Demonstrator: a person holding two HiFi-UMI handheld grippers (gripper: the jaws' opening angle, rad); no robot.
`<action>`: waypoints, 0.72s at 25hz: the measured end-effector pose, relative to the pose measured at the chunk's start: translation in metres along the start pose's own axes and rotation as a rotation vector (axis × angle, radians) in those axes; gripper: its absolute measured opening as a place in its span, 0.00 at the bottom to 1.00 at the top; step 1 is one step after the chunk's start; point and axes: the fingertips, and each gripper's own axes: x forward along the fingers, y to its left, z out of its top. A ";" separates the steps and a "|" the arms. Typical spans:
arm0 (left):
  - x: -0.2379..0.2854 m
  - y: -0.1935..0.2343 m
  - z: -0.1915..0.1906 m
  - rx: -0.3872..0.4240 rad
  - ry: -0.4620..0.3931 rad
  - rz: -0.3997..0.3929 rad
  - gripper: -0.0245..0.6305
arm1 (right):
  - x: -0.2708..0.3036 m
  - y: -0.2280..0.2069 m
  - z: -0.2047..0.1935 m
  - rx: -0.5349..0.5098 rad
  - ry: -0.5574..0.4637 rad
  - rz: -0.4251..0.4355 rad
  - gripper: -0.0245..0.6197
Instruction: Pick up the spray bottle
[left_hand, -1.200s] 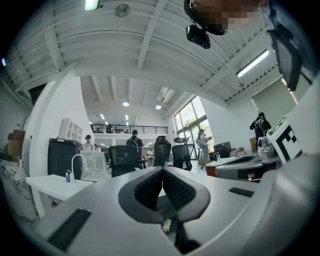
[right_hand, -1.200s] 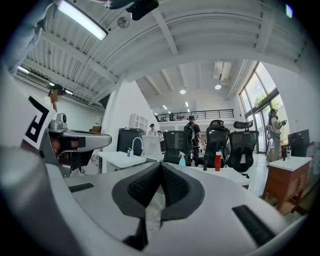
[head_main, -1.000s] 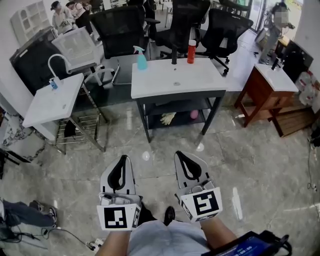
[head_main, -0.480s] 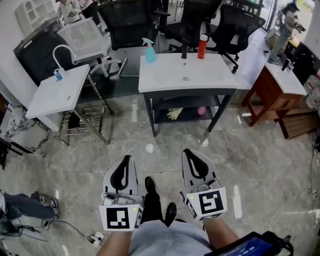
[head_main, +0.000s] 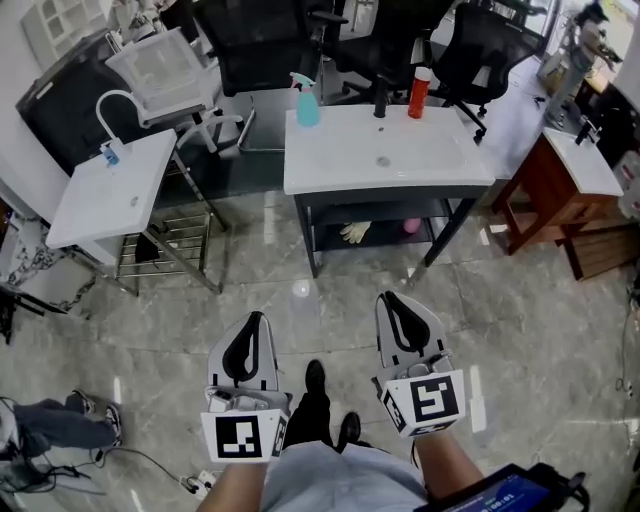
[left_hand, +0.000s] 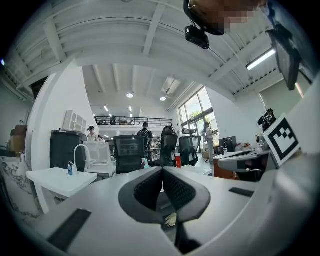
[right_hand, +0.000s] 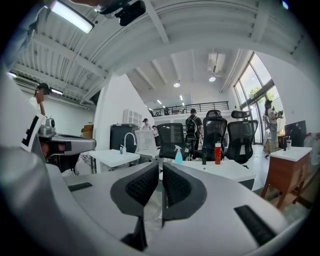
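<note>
spray bottle (head_main: 306, 106) on table (head_main: 430, 165), red can (head_main: 421, 92) apart

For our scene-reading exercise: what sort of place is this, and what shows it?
Probably an open-plan office or workshop: black mesh office chairs stand behind a white table bearing a spray bottle, with a wooden desk to its right.

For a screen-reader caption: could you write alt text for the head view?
A spray bottle stands on a white table ahead. The left tool and right tool point toward it, both empty, the right's jaws opening.
</note>
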 end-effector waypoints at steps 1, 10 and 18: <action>0.011 0.006 0.000 -0.004 -0.003 -0.003 0.07 | 0.011 -0.002 0.002 -0.004 0.004 -0.003 0.10; 0.111 0.070 0.023 -0.027 -0.072 -0.050 0.07 | 0.114 -0.011 0.047 -0.052 -0.015 -0.042 0.10; 0.170 0.096 0.033 -0.025 -0.122 -0.118 0.07 | 0.156 -0.024 0.069 -0.071 -0.058 -0.118 0.10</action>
